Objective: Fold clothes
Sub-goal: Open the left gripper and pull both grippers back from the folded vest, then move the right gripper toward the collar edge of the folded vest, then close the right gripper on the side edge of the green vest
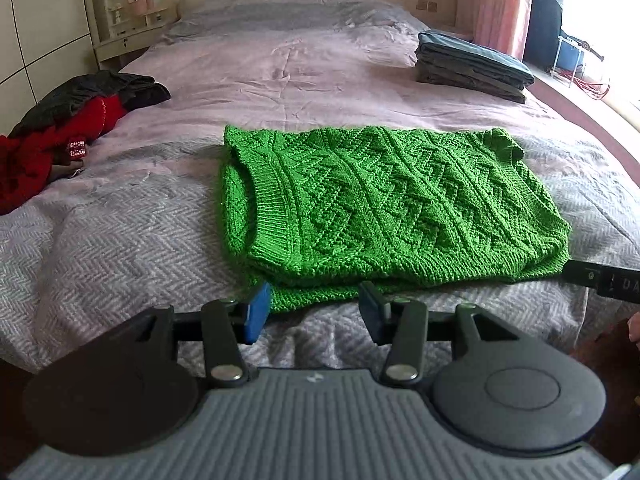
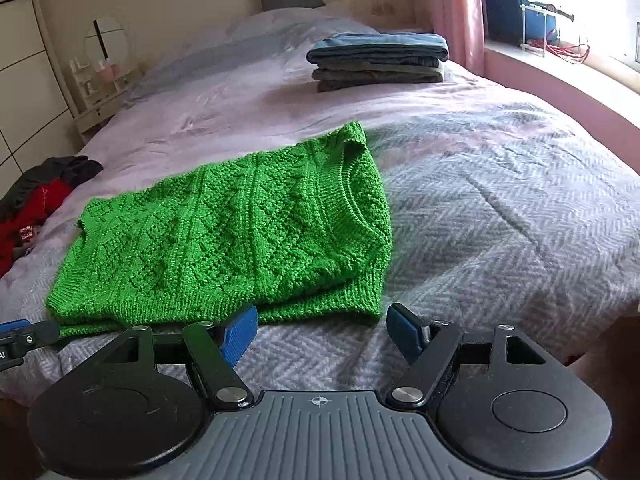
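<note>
A green sweater (image 1: 380, 208) lies flat on the bed (image 1: 120, 232), near the front edge. It looks folded already, with layers showing along its near edge, so it makes a neat block. In the left view it fills the middle, from about 9 o'clock to 3 o'clock. The left gripper (image 1: 314, 312) sits just in front of the sweater's near edge at 6 o'clock. Its blue pads (image 1: 258, 312) are spread wide and hold nothing. The right gripper (image 2: 322, 330) is near the sweater's right corner, also at 6 o'clock in its own view. It is wide open too and empty. Far back at 1 o'clock there is a stack (image 1: 472, 66) of folded clothes, blue and grey. That part of the job looks done. At 9 o'clock, on the left side of the bed, there is a pile (image 1: 60, 128) of red and dark clothes, all bunched up. Those still need folding. I think the green sweater may need one more fold, or it may be ready to go on the stack. So the job looks about halfway through.
</note>
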A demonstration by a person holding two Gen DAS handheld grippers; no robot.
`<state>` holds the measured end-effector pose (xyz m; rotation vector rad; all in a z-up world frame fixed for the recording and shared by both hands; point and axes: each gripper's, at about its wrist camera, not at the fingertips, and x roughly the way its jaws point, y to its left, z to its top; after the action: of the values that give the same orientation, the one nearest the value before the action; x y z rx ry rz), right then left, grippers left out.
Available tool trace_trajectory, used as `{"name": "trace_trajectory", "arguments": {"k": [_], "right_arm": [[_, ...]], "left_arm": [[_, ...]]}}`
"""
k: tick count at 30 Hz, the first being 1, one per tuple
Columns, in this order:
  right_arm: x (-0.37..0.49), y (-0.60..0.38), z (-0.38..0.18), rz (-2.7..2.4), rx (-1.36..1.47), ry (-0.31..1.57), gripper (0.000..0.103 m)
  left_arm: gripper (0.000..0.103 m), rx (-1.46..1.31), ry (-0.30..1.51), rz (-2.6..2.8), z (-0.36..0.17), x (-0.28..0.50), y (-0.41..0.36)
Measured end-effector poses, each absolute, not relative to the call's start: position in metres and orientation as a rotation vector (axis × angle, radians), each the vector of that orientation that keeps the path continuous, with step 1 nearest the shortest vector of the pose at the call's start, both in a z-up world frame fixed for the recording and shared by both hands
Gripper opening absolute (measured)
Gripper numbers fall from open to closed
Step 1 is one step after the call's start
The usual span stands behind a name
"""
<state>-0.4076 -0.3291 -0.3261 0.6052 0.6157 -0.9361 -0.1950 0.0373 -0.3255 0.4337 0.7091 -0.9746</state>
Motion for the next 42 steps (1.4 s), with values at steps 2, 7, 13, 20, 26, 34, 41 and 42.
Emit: {"name": "trace_trajectory", "arguments": {"k": [2,7,13,20,26,34,41,42], "right_arm": [[-0.408,-0.330,-0.327,-0.936,0.608,0.618,0.075],[-0.408,-0.332,-0.328,-0.937,0.609,0.622,0.075],[-0.415,-0.339,-0.328,-0.943,0.630,0.611,0.075],[-0.448,-0.362,-0.337,-0.888,0.842,0.461,0.075],[-0.472,-0.393,-0.358,-0.810,1.143,0.266,0.074],[-0.469,-0.416,-0.363,-0.838,1.177,0.254,0.074],[-0.465,-0.430,-0.377,-0.871,1.198,0.265,0.065],[-0.465,-0.431,-0.379,-0.871,1.207,0.264,0.064]], "left_arm": [[0.044,0.436,0.709,-0.975,-0.326,-0.195,0.038],[0.044,0.446,0.712,-0.975,-0.327,-0.194,0.036],[0.044,0.434,0.713,-0.988,-0.325,-0.188,0.040],[0.044,0.345,0.709,-1.074,-0.318,-0.168,0.055],[0.034,0.252,0.713,-1.159,-0.317,-0.148,0.057],[0.020,0.275,0.717,-1.200,-0.335,-0.137,0.035],[0.019,0.330,0.765,-1.181,-0.365,-0.125,0.020],[0.019,0.325,0.765,-1.186,-0.366,-0.124,0.021]]}}
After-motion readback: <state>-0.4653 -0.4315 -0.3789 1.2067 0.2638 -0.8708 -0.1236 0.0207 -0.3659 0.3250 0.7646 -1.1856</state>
